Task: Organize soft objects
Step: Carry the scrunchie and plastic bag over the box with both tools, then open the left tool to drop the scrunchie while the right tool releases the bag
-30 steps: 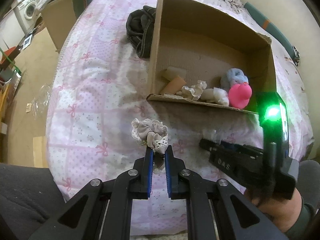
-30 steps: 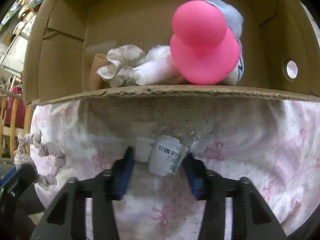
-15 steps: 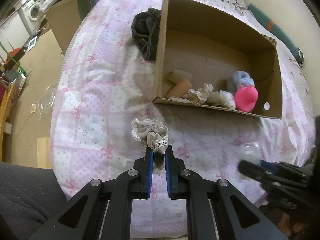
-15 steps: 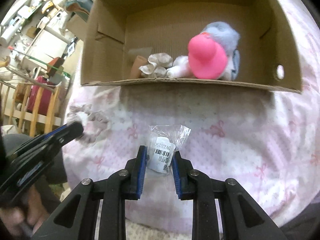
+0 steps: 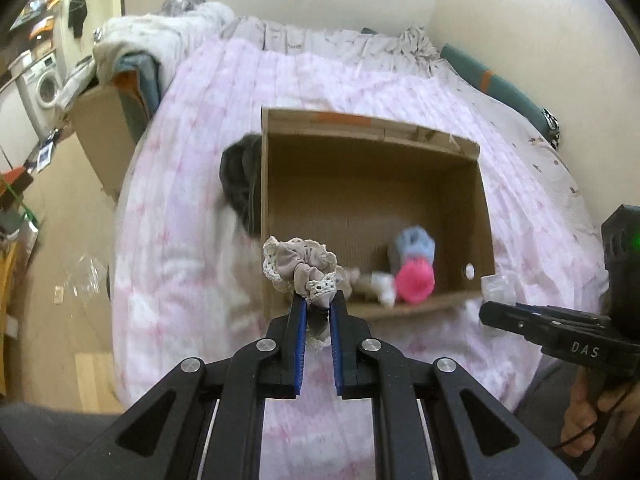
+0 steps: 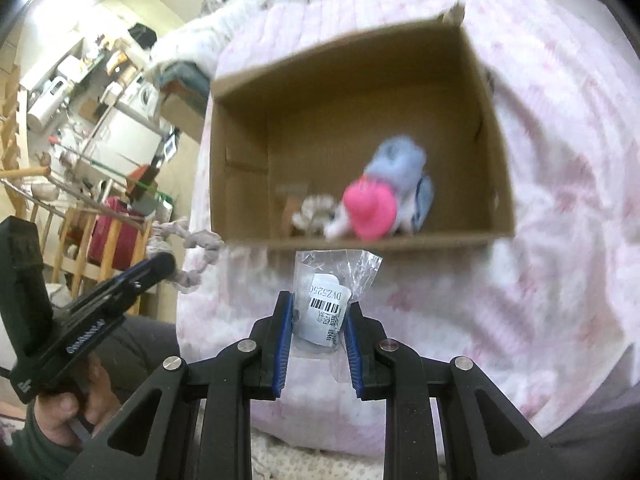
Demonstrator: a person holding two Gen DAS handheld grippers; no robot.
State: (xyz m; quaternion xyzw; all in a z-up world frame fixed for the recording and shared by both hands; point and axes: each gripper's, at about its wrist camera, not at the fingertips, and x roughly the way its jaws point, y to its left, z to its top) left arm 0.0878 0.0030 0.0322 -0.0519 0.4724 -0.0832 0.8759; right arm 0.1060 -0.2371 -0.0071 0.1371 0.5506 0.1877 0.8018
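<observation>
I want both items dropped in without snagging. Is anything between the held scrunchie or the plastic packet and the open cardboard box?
Nothing visible blocks either. The scrunchie and the packet hang before the box; only its near wall lies ahead.

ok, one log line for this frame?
left tool: shut on scrunchie | right tool: shut on packet | box: open, toys inside | both items off quilt
</observation>
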